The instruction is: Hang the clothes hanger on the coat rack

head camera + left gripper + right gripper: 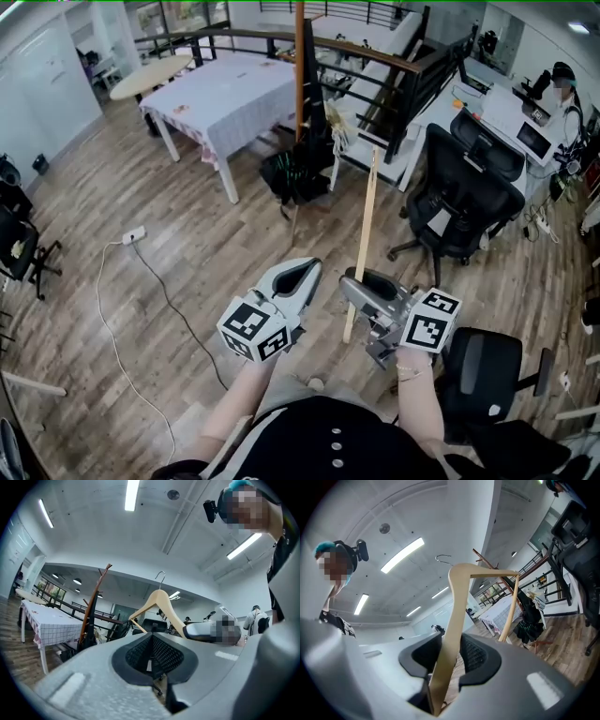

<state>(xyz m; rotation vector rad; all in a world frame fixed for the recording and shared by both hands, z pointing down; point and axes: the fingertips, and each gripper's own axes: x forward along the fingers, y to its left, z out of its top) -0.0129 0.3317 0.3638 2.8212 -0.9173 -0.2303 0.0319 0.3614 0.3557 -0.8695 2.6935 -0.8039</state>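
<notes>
A light wooden clothes hanger (364, 234) with a metal hook (443, 557) stands upright in my right gripper (354, 281). One arm of the hanger (457, 602) runs between the jaws, which are shut on it. The left gripper view shows the hanger (157, 603) held by the right gripper (206, 630), off to the right. My left gripper (314, 267) is level beside the right one, its pads (161, 653) together with nothing between them. The coat rack (300, 70), a brown wooden pole with branch pegs (91, 606), stands several steps ahead, apart from the hanger.
Dark bags (295, 173) lie at the rack's base. A table with a white checked cloth (234, 94) stands to its left and a dark railing (394, 66) behind. Black office chairs (469, 187) (487, 370) are on the right. A power strip with cable (133, 235) lies on the floor.
</notes>
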